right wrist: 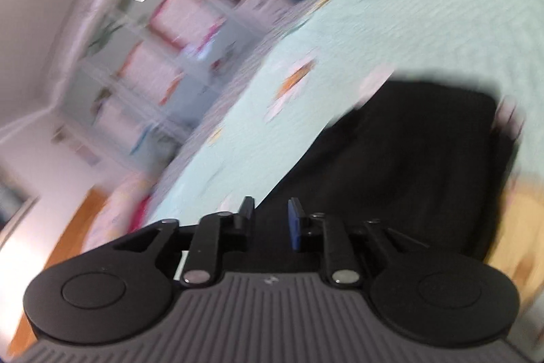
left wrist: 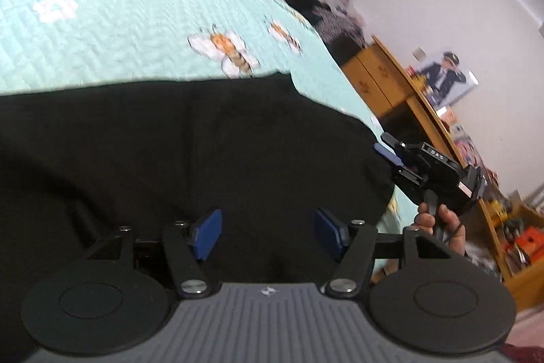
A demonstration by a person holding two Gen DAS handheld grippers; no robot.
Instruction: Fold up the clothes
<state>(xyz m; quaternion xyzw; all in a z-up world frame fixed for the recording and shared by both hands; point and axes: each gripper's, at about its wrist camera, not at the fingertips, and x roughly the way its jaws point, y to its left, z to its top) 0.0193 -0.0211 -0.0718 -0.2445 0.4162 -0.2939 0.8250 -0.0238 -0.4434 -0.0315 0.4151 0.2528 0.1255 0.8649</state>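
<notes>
Left tongs [left wrist: 268, 235] gape wide over the black garment [left wrist: 190, 145], holding nothing. Right tongs [right wrist: 271, 221] stand part open, a clear gap between their pads, also empty, above the same garment. It lies spread on the mint bedspread [left wrist: 102, 22]. Beyond the bed, a wooden shelf [left wrist: 401, 84] holds clutter.

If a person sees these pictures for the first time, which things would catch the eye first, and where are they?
The large black garment stands out first, spread over the near part of the mint bee-patterned bedspread. Next comes the left gripper, open just above the cloth with nothing between its blue pads. The right gripper is at the garment's right edge.
</notes>
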